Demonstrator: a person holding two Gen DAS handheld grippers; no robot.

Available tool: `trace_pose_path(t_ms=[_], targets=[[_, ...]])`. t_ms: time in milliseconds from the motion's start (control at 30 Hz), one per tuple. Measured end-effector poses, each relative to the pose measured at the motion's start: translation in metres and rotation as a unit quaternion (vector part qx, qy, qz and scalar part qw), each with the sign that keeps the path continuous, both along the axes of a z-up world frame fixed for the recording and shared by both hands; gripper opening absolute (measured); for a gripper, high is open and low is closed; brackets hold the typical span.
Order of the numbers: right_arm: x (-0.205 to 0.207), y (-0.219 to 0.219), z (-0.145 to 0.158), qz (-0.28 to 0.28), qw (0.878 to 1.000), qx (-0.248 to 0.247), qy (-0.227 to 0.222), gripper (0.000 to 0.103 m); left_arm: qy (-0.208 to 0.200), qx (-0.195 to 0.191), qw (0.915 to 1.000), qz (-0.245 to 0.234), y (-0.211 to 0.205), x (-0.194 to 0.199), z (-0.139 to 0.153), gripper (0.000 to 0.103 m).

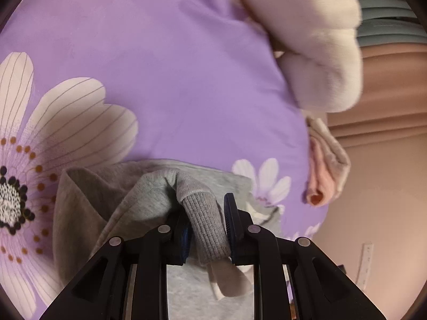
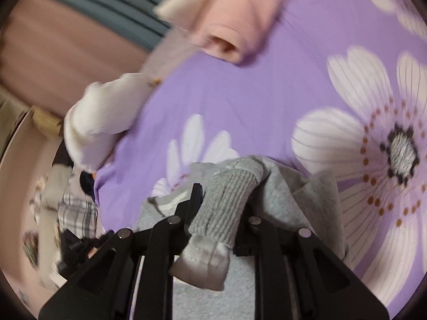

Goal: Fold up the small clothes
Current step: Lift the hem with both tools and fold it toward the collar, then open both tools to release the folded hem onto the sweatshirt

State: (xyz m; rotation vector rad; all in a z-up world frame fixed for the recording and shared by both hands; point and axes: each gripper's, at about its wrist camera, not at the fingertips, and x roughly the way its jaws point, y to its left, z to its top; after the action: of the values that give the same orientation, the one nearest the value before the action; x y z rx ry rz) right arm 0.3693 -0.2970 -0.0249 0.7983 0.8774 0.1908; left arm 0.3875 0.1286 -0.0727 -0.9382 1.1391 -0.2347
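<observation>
1. Grey garment (image 1: pixel 149 194) is lying on the purple flowered sheet (image 1: pixel 170 80), at 6 o'clock in both views.
2. One ribbed cuff (image 1: pixel 205 224) is pinched by the left gripper (image 1: pixel 206 226); the other cuff (image 2: pixel 221 202) is pinched by the right gripper (image 2: pixel 221 213).
3. Risk – a cuff may slip out if it is pulled unevenly, and the fold would be skewed.

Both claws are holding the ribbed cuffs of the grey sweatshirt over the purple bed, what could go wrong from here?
1. The left claw grips only the ribbed cuff of the grey sweatshirt; thick knit may slip out.
2. The right claw holds its cuff unevenly, so the fold could skew.
3. The pink garment sits at the edge of the floral bedsheet; a tug could knock it off.
</observation>
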Motion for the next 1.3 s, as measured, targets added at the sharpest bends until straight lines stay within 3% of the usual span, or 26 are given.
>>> trace_pose_path(t_ms=[133,200,233,267,333,467,600,733,800,867,933,1033,1200,1300], targets=[[0.009,-0.014,-0.013,-0.011,0.998,0.06,0.014,0.037,0.01,-0.034,0.9993,0.01,0.008,0.005,-0.004,0.019],[0.01,-0.022,-0.015,-0.016,0.995,0.099,0.006,0.045,0.013,-0.068,0.9974,0.021,0.015,0.007,-0.005,0.032],[0.011,-0.027,-0.016,-0.019,0.992,0.123,0.003,0.051,0.013,-0.075,0.9966,0.031,0.019,0.007,-0.005,0.043],[0.01,-0.029,-0.016,-0.025,0.991,0.131,0.001,0.051,0.011,-0.074,0.9964,0.04,0.022,0.008,-0.003,0.055],[0.007,-0.033,-0.014,-0.033,0.991,0.132,-0.005,0.054,-0.002,-0.063,0.9961,0.062,0.031,0.004,0.004,0.068],[-0.001,-0.038,-0.012,-0.036,0.987,0.155,-0.025,0.066,-0.025,-0.03,0.9968,0.07,0.044,-0.006,0.019,0.069],[-0.008,-0.045,-0.006,-0.04,0.979,0.193,-0.05,0.074,-0.038,0.024,0.9986,0.027,0.033,-0.02,0.029,0.069],[-0.025,-0.057,0.01,-0.059,0.98,0.171,-0.083,0.076,-0.062,0.069,0.9954,-0.025,0.015,-0.037,0.04,0.069],[-0.035,-0.06,0.017,-0.059,0.984,0.145,-0.089,0.075,-0.077,0.091,0.9915,-0.052,0.002,-0.047,0.045,0.069],[-0.042,-0.051,0.024,-0.032,0.993,0.079,-0.079,0.068,-0.094,0.112,0.9867,-0.071,-0.01,-0.058,0.049,0.069],[-0.057,-0.03,0.032,0.003,0.997,-0.044,-0.07,0.047,-0.106,0.139,0.9808,-0.086,-0.02,-0.072,0.05,0.069],[-0.088,0.004,0.036,0.045,0.977,-0.191,-0.088,0.029,-0.121,0.165,0.9736,-0.1,-0.031,-0.091,0.047,0.069],[-0.132,0.035,0.02,0.107,0.947,-0.288,-0.097,0.025,-0.146,0.224,0.9554,-0.125,-0.051,-0.111,0.043,0.064],[-0.142,0.041,0.013,0.119,0.941,-0.305,-0.088,0.025,-0.144,0.24,0.9511,-0.131,-0.051,-0.119,0.031,0.058]])
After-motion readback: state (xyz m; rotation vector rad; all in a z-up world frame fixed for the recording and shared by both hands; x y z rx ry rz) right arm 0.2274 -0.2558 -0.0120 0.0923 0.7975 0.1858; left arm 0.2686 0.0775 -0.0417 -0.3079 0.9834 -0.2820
